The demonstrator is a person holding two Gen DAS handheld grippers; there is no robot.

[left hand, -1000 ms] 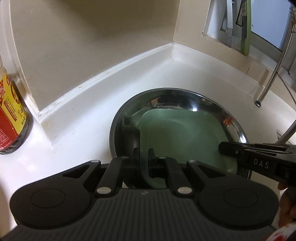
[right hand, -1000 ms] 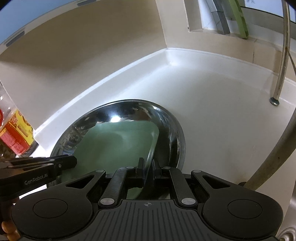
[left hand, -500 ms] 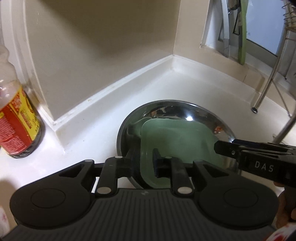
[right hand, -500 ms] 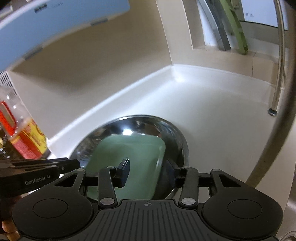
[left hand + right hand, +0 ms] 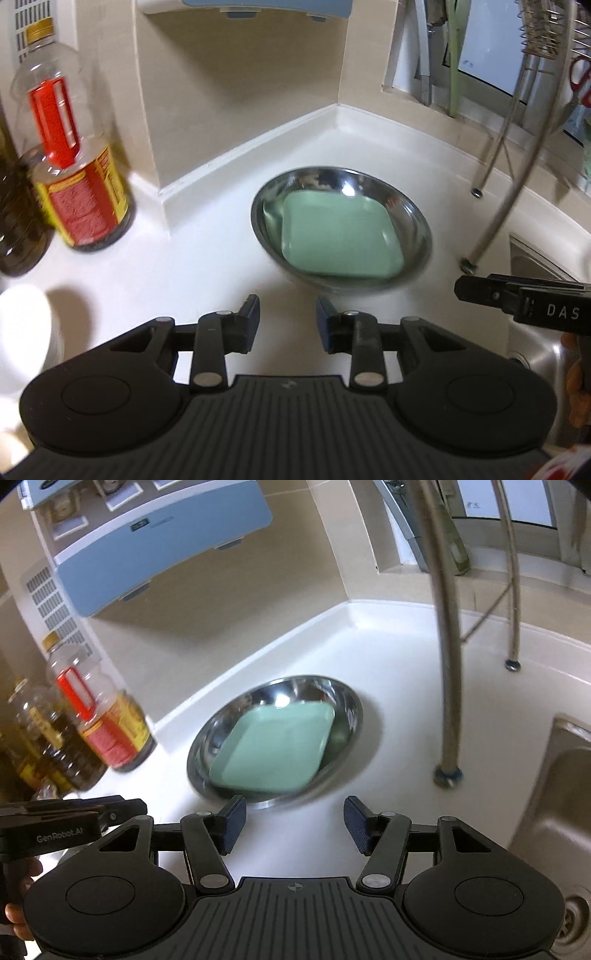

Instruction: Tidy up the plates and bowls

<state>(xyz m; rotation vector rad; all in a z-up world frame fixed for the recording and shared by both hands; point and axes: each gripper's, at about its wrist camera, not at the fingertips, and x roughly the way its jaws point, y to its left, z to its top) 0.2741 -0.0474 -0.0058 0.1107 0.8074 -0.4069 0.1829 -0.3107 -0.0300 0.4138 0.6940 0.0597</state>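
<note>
Change: both claws have let go of the rims and drawn back from the dishes.
Bench [image 5: 369, 147]: white, dishes in its back corner.
Steel bowl [image 5: 413, 218]: standing on the bench, untouched.
Green plate [image 5: 340, 236]: lying inside the steel bowl.
Right claw [image 5: 291, 825]: jaws opening, wide, nothing between them.
Left claw [image 5: 286, 325]: jaws opening, narrower, nothing between them.

White countertop [image 5: 207, 266], beige walls [image 5: 240, 85]
</note>
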